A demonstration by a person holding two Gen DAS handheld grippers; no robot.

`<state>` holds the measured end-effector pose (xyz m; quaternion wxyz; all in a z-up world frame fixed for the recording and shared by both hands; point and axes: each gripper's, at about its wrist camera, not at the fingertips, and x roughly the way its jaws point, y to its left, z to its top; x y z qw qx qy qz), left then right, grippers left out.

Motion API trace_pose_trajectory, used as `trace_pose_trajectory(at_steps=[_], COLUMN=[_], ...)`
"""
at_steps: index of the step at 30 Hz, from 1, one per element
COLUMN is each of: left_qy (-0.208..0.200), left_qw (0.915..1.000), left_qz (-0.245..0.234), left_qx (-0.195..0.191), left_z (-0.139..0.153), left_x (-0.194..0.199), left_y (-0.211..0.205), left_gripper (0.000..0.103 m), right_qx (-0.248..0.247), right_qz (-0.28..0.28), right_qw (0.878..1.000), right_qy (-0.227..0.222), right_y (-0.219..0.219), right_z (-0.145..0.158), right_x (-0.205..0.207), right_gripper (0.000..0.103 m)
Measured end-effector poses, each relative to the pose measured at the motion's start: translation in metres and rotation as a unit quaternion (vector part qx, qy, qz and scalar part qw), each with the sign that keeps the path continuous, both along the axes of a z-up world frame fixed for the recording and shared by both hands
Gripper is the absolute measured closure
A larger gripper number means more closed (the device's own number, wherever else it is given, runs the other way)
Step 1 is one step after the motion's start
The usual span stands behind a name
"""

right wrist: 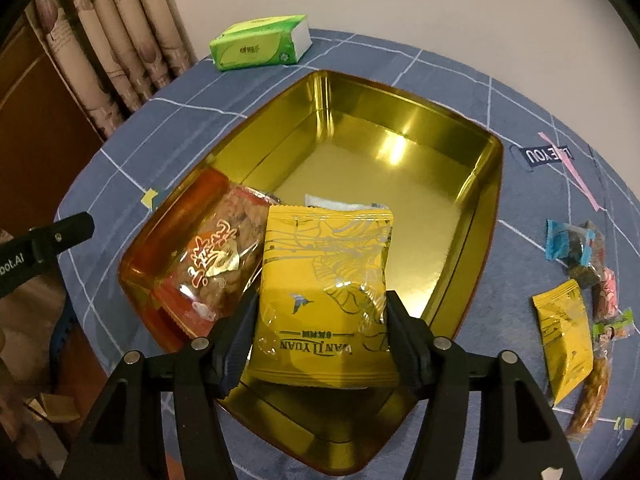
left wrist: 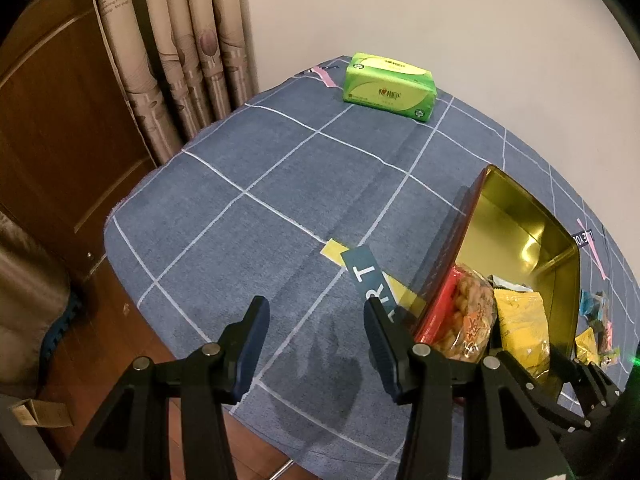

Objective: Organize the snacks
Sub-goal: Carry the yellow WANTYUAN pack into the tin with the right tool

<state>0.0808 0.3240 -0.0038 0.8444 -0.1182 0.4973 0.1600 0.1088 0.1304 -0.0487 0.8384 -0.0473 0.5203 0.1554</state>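
Gold-lined rectangular metal tin (right wrist: 400, 168) with red outer walls, standing on a round surface (left wrist: 248, 184) covered by a blue cloth with white grid lines. Inside the tin, at its near left corner, lies a clear red-trimmed bag of brown fried snacks (right wrist: 216, 256); a white sachet (right wrist: 340, 203) lies beside it. Beyond the tin, near the wall, rests a green tissue pack (right wrist: 260, 42). Right of the tin lie a second yellow packet (right wrist: 566, 340) and a cluster of small wrapped sweets (right wrist: 588, 256). The right hand-held gripper (right wrist: 320, 312) is positioned over the tin's near end, its jaws part-open with both pads against the sides of a yellow foil snack packet (right wrist: 324, 284). The left hand-held gripper (left wrist: 316, 320), left of the tin, is part-open and empty above the cloth.
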Motion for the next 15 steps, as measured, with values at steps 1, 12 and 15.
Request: trace_pose_trajectory(at_steps=[1, 12, 15], left_qy=[0.000, -0.003, 0.001], left_qw=[1.0000, 1.0000, 0.9999], left_qz=[0.000, -0.003, -0.010], left_qx=[0.000, 0.001, 0.002], left_z=[0.000, 0.000, -0.002], left_x=[0.000, -0.001, 0.000], left_y=[0.000, -0.002, -0.007], left_gripper=[0.053, 0.053, 0.053], right_qx=[0.002, 0.005, 0.020], right_qz=[0.001, 0.015, 0.014], right_qw=[1.000, 1.000, 0.999], right_qy=[0.000, -0.025, -0.035], right_y=[0.000, -0.005, -0.014], right_z=[0.000, 0.017, 0.027], right_x=[0.000, -0.009, -0.015], right_gripper=[0.044, 0.035, 0.035])
